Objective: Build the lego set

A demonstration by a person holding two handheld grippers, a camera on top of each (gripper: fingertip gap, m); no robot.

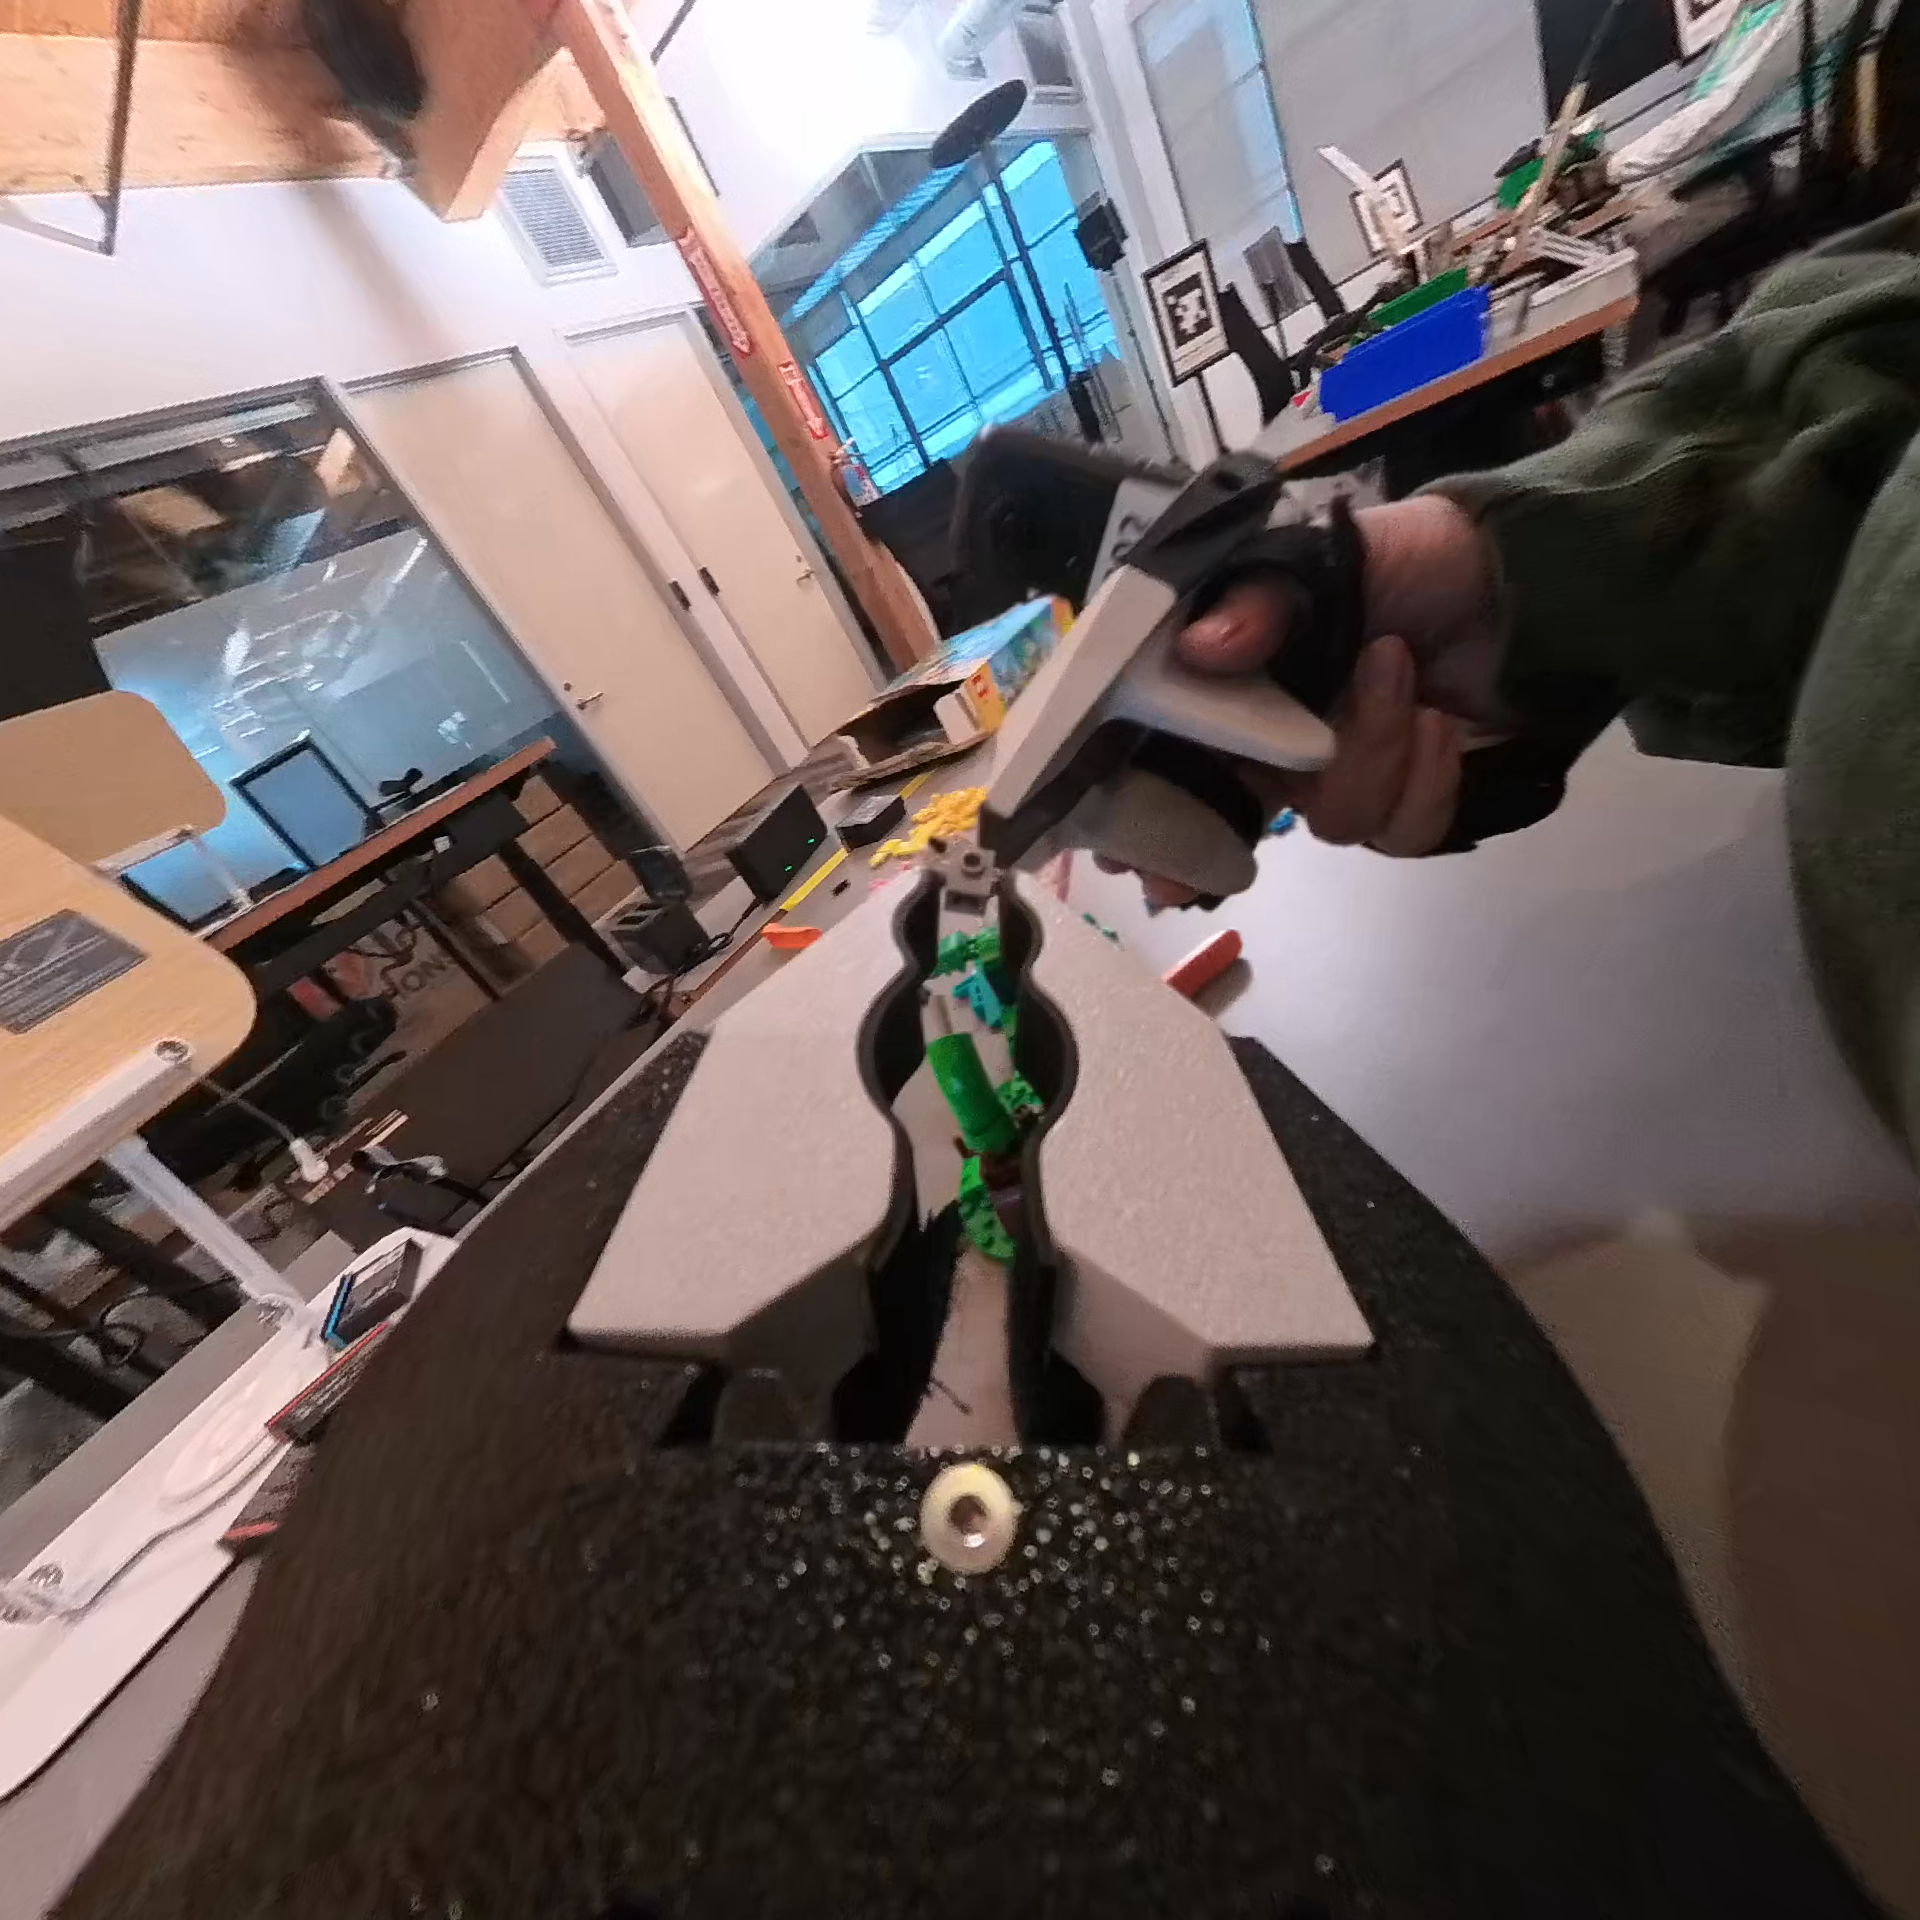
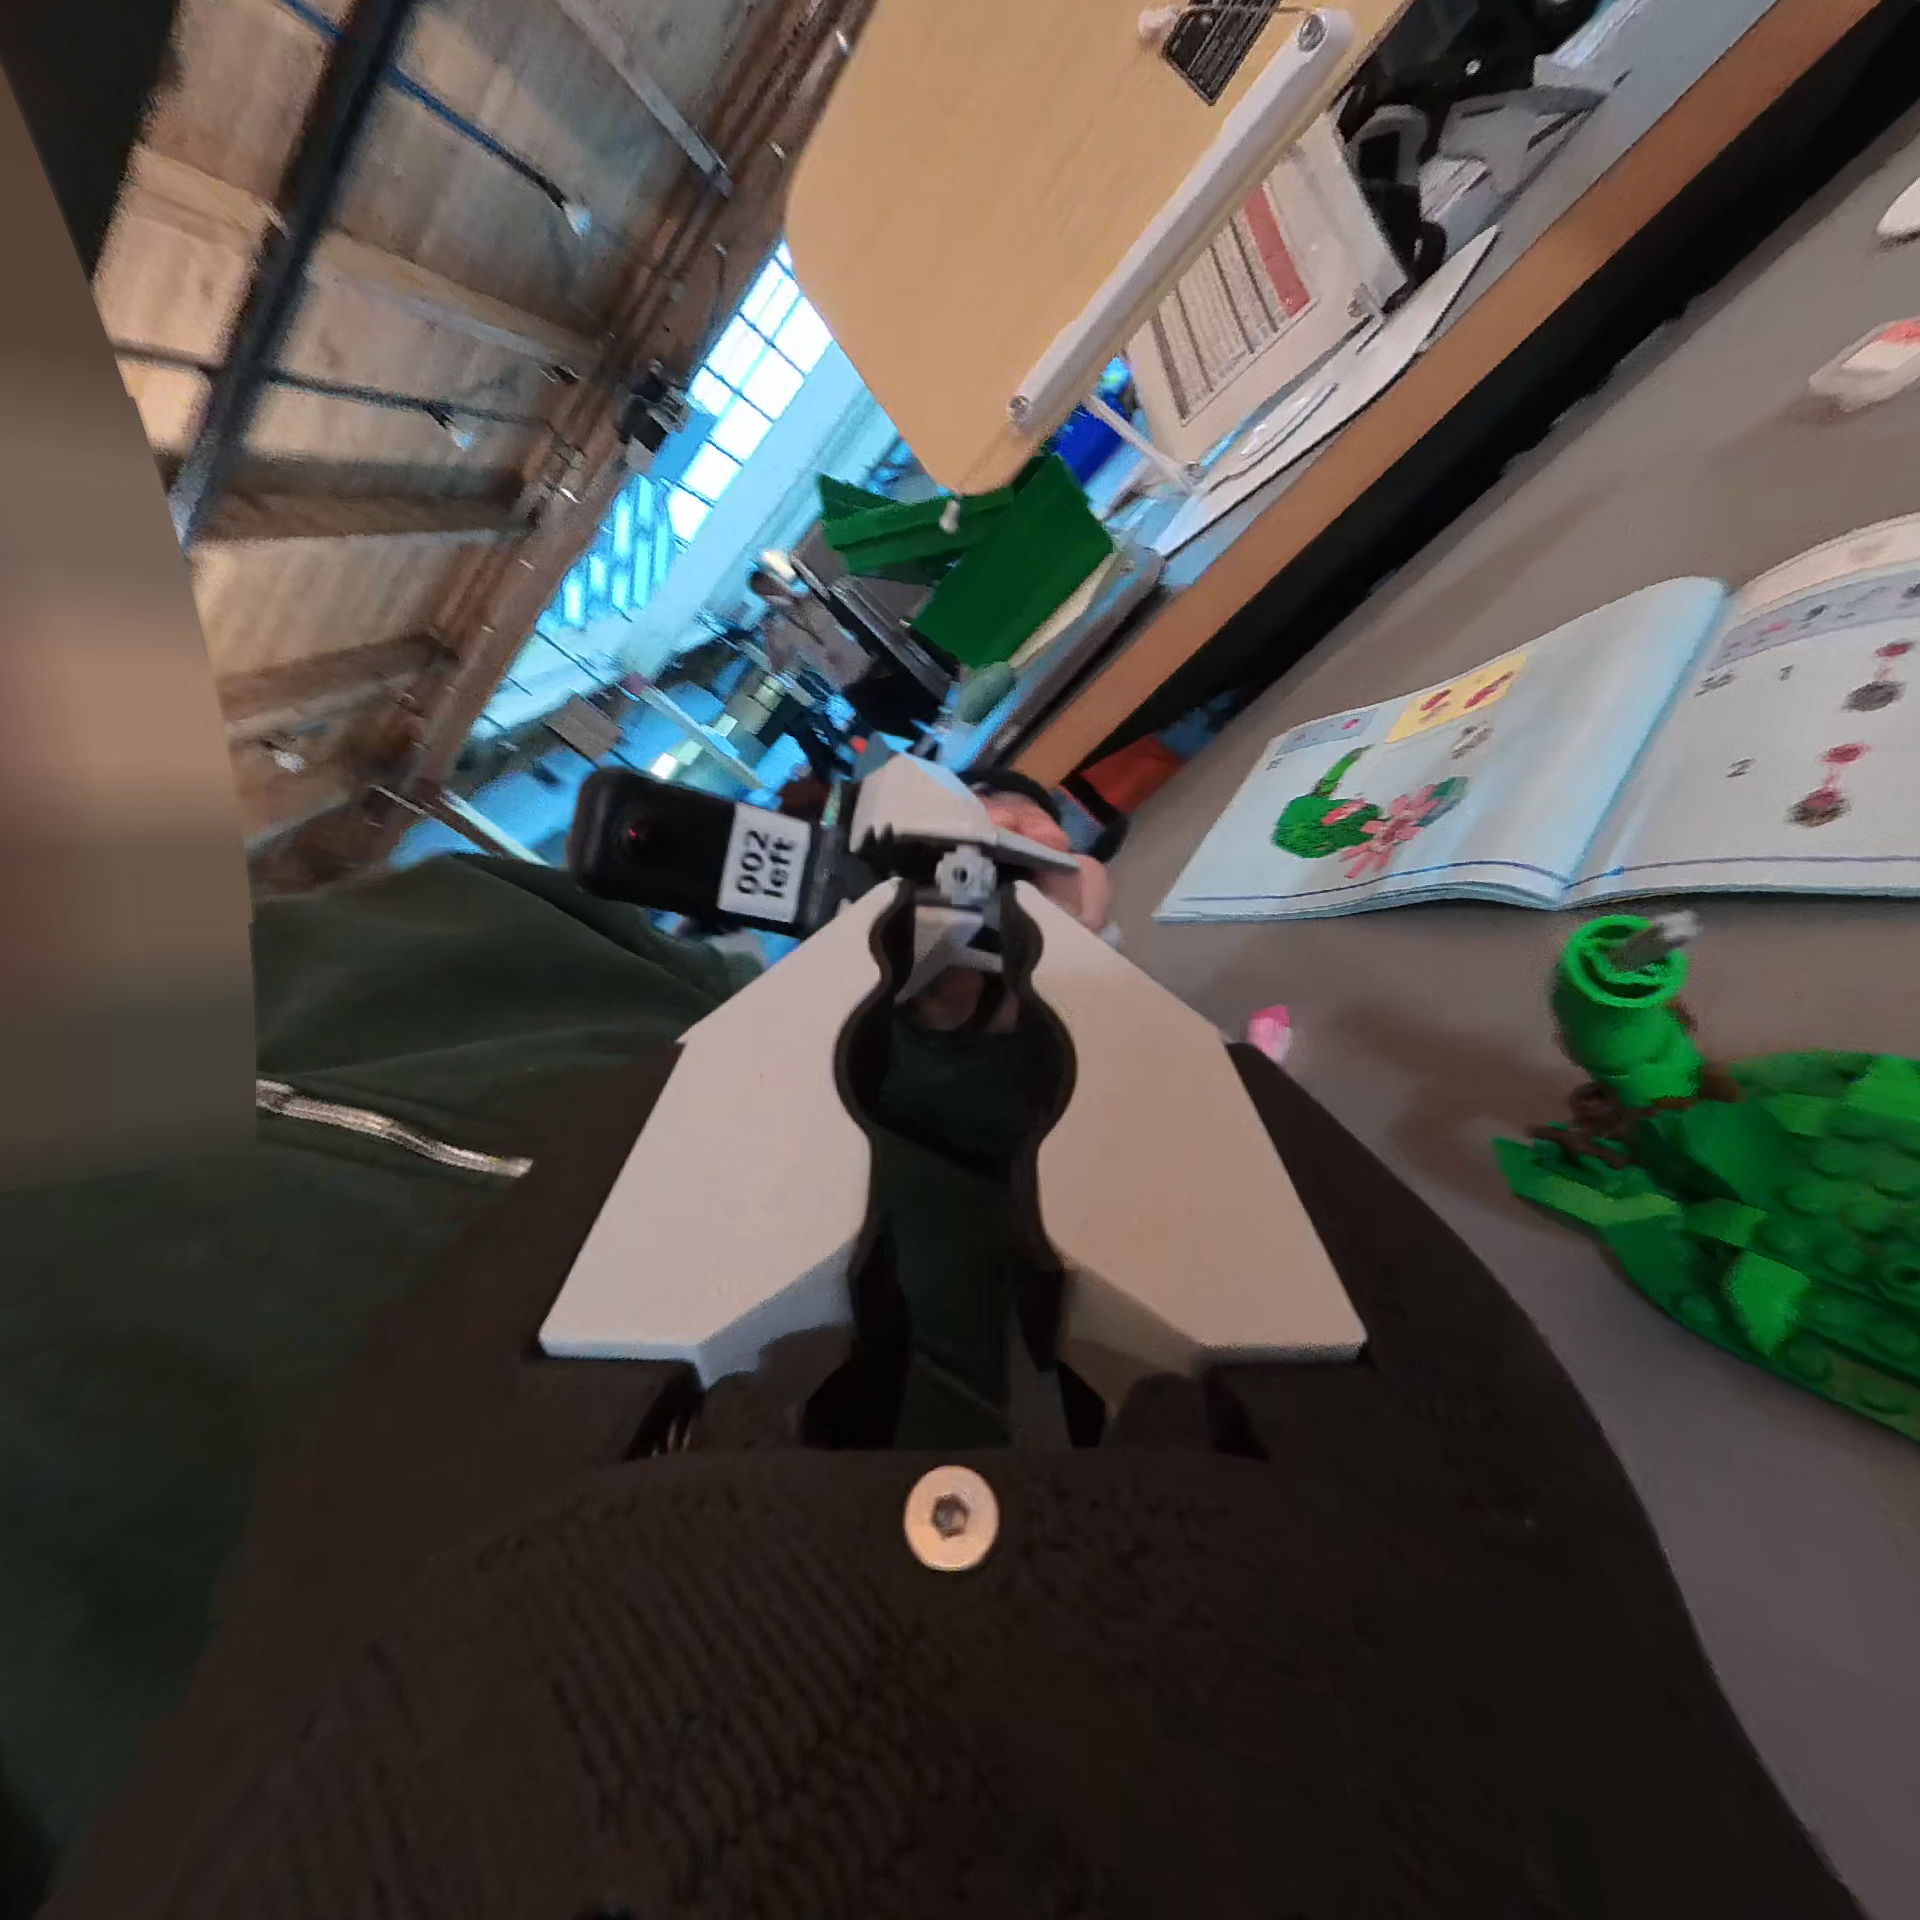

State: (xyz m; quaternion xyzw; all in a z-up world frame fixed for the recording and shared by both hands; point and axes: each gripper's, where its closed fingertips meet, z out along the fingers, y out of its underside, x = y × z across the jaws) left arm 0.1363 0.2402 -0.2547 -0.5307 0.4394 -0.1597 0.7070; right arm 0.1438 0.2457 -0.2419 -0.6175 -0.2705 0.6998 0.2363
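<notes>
left tongs (image 1: 966,883) and right tongs (image 2: 961,899) meet tip to tip above the surface (image 2: 1403,1195), both narrow on one small grey lego piece (image 1: 971,871), seemingly a mid-air hand-over or joining. the green lego model (image 2: 1745,1164) stands beyond, the open instruction booklet (image 2: 1558,769) farther off; nothing intervenes.

Open workshop: white walls (image 1: 343,301), timber ceiling beams (image 1: 717,281), daylit gridded windows (image 1: 935,332), glass-fronted office (image 1: 239,623), pale double doors (image 1: 665,540), wood-edged desks (image 1: 416,821).
</notes>
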